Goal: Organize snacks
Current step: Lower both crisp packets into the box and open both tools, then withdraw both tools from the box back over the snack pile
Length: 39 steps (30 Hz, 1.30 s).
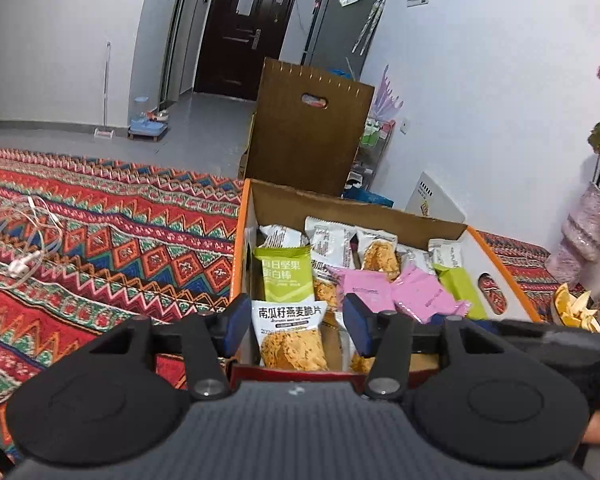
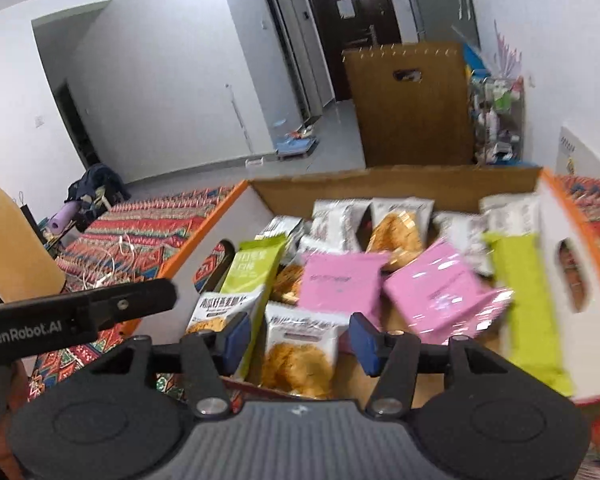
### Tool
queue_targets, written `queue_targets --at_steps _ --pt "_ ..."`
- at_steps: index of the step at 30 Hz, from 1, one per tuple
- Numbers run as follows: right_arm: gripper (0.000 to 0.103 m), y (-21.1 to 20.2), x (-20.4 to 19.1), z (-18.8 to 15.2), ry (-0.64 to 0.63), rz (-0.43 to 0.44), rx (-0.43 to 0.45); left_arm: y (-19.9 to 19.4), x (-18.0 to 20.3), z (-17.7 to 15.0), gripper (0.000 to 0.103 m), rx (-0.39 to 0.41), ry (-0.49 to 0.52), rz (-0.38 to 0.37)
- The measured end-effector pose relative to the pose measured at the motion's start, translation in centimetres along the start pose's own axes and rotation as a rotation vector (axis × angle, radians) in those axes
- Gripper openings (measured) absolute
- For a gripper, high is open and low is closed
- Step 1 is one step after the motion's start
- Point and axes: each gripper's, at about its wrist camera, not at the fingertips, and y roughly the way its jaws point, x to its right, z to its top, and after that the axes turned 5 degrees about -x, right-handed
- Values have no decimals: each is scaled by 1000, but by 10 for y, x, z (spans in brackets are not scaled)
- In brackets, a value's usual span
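An open cardboard box with an orange rim (image 1: 239,240) (image 2: 400,184) holds several snack packs. Inside lie white oat-crisp packs (image 1: 290,332) (image 2: 300,344), green bars (image 1: 286,276) (image 2: 248,272) and pink packets (image 1: 420,292) (image 2: 340,280). My left gripper (image 1: 296,320) hovers over the box's near left part, open, with a white oat-crisp pack showing below the gap and clear of both pads. My right gripper (image 2: 300,340) hangs over the near middle, open, above another white pack that lies loose in the box. A second green bar (image 2: 528,300) leans on the right wall.
The box sits on a bright zigzag-patterned cloth (image 1: 100,240) with a white earphone cable (image 1: 16,248) at the left. A tall brown cardboard panel (image 1: 308,128) stands behind. Orange peel (image 1: 572,308) and a pink vase (image 1: 588,232) are at the right, a yellow bottle (image 2: 12,248) far left.
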Motion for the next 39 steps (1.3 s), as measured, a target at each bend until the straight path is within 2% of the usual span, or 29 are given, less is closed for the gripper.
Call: queue_targets --at_steps 4,9,11,14,17,28,32,36,39 --pt "54 -46 7 0 -19 -40 59 -34 10 -4 54 35 27 -5" --pt "55 -116 10 -14 -91 -114 132 -83 30 -21 63 76 72 -18" --pt "56 -142 11 -25 -118 -141 147 -101 40 -33 67 83 93 -26" --pt "63 -181 12 -48 -148 -169 178 -127 57 -58 73 92 121 -43" --pt "66 -209 11 -81 -182 -168 200 -149 73 -89 75 92 137 -69" --pt "67 -258 4 -221 -211 -176 155 -211 122 -212 76 46 145 -110" --pt "69 -274 13 -261 -166 -168 135 -223 129 -242 76 16 151 -139" --pt "70 -287 24 -289 -117 -181 125 -231 137 -265 76 3 178 -109" --pt "70 -294 29 -305 -98 -181 124 -231 140 -276 77 -25 181 -125"
